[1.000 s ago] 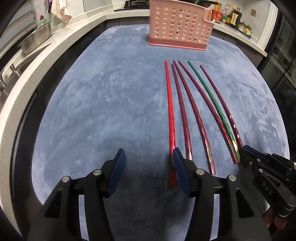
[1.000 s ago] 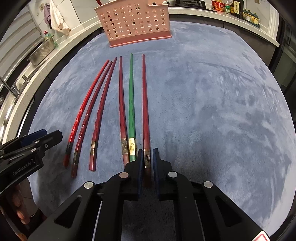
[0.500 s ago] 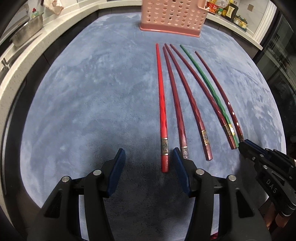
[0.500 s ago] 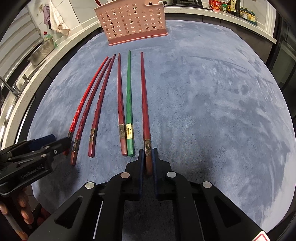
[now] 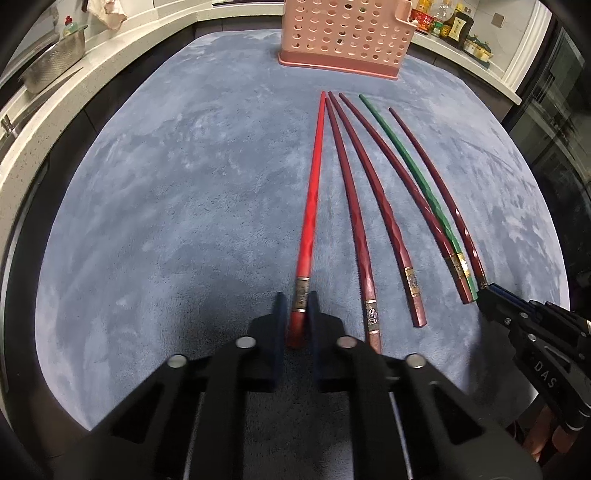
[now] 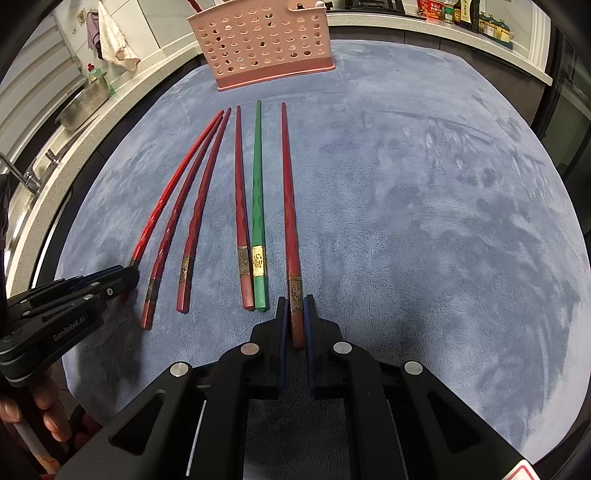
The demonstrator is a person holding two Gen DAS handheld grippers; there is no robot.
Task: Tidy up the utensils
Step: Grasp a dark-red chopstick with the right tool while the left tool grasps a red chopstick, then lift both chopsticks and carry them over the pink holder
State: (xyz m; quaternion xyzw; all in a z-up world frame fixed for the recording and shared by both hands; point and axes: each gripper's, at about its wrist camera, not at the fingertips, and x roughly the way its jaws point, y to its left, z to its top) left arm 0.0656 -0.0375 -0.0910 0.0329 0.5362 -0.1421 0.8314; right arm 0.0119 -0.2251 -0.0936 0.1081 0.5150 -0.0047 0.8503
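Observation:
Several chopsticks lie side by side on a blue mat [image 5: 166, 203], thick ends toward me. My left gripper [image 5: 297, 299] has its jaws closing on the thick end of the bright red chopstick [image 5: 314, 192], the leftmost one, and the pads touch it. My right gripper [image 6: 295, 301] is shut on the thick end of the rightmost dark red chopstick [image 6: 288, 184]. Between them lie three more dark red chopsticks and a green chopstick [image 6: 257, 184]. A pink perforated basket [image 5: 343, 37] stands upright beyond the thin ends. Each gripper shows in the other's view: the right gripper [image 5: 484, 291], the left gripper [image 6: 129, 275].
The mat covers a counter with a pale stone edge [image 5: 74, 92]. A steel colander [image 5: 51, 62] and a sink tap [image 6: 22, 173] are off to the left. Bottles and jars [image 5: 454, 26] stand along the back right. A person's fingers [image 6: 48, 417] hold the left gripper.
My left gripper's jaws, wide apart before, have come together around the bright red chopstick's thick end. The right gripper stays shut on its dark red chopstick.

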